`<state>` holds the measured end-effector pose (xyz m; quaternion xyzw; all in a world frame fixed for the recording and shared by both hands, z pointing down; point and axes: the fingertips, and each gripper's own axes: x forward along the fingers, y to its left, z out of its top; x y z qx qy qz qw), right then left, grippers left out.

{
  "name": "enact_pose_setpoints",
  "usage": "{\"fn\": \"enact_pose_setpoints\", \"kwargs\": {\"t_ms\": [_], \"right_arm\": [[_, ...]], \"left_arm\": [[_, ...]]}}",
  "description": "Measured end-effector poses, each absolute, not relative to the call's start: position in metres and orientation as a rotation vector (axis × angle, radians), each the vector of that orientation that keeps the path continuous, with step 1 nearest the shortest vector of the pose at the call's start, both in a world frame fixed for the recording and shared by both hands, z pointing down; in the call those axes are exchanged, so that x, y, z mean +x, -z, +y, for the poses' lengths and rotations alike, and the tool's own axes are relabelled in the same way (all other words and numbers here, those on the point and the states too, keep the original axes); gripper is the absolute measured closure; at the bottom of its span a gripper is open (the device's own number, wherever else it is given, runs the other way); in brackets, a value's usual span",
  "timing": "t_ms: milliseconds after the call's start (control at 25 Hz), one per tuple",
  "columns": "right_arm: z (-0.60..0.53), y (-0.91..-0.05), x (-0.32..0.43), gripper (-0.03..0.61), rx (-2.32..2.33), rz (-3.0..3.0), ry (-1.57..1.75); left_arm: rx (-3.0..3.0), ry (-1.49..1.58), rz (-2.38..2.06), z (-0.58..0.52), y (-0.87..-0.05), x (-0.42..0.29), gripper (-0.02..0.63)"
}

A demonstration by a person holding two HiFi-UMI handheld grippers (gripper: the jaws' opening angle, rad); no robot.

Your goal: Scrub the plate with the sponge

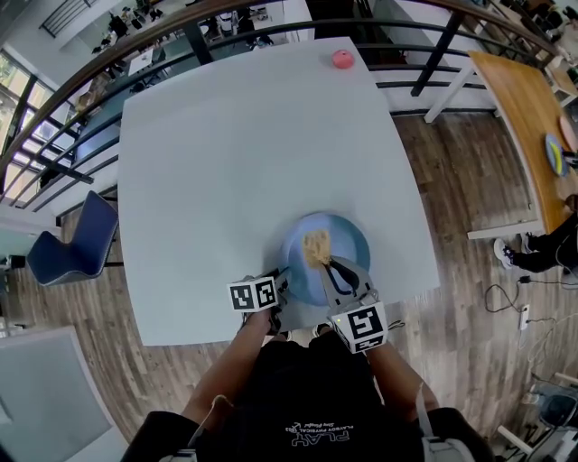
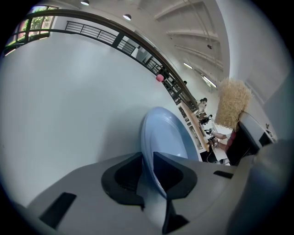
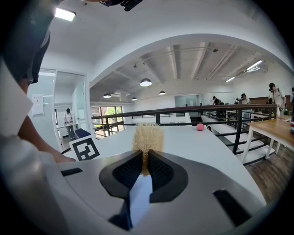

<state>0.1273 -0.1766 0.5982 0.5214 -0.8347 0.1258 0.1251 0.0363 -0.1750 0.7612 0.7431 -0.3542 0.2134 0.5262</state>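
A pale blue plate (image 1: pixel 339 248) sits near the front edge of the white table (image 1: pixel 226 162). My left gripper (image 1: pixel 282 281) is shut on its near-left rim; in the left gripper view the plate (image 2: pixel 165 137) stands edge-on between the jaws of this gripper (image 2: pixel 148 176). My right gripper (image 1: pixel 332 271) is shut on a straw-coloured fibrous sponge (image 1: pixel 316 245), which hangs over the plate's middle. In the right gripper view the sponge (image 3: pixel 148 137) sticks up from that gripper (image 3: pixel 146 169). The sponge (image 2: pixel 232 103) also shows at the right of the left gripper view.
A small pink ball (image 1: pixel 342 59) lies at the table's far edge, next to a dark railing (image 1: pixel 271 18). A blue chair (image 1: pixel 77 244) stands left of the table and a wooden table (image 1: pixel 528 117) is at the right.
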Motion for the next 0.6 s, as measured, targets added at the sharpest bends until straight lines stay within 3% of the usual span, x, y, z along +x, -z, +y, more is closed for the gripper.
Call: {"fn": "enact_pose_setpoints", "kwargs": {"t_ms": [600], "right_arm": [[-0.1817,-0.5979,0.1354,0.532,1.532,-2.421,-0.39]], "left_arm": [[1.676,-0.493,-0.854,-0.1799,-0.7661,0.0401,0.584]]}}
